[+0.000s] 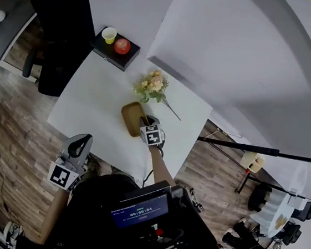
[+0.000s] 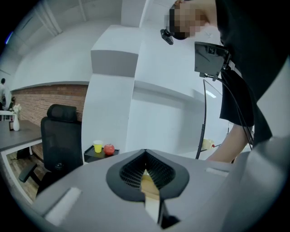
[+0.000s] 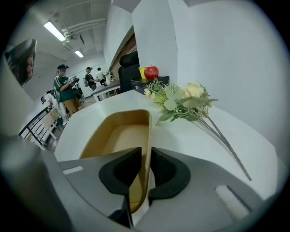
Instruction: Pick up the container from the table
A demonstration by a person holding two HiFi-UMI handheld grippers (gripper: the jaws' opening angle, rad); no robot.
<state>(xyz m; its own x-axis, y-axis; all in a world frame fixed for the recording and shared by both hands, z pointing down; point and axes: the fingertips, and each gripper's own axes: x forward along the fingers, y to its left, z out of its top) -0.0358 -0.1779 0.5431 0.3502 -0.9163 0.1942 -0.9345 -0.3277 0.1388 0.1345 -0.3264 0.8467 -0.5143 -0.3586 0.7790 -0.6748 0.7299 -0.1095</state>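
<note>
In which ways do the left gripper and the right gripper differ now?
The left gripper is shut, away from the brown container; the right gripper clamps that container's wall. The left gripper hangs by the table's near edge; the right gripper tilts down over the table. Both are grey with black pads.

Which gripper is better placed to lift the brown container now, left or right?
Right. The right gripper already pinches the wall of the container between its jaws. The left gripper is shut, empty and held off the near edge of the table.
</note>
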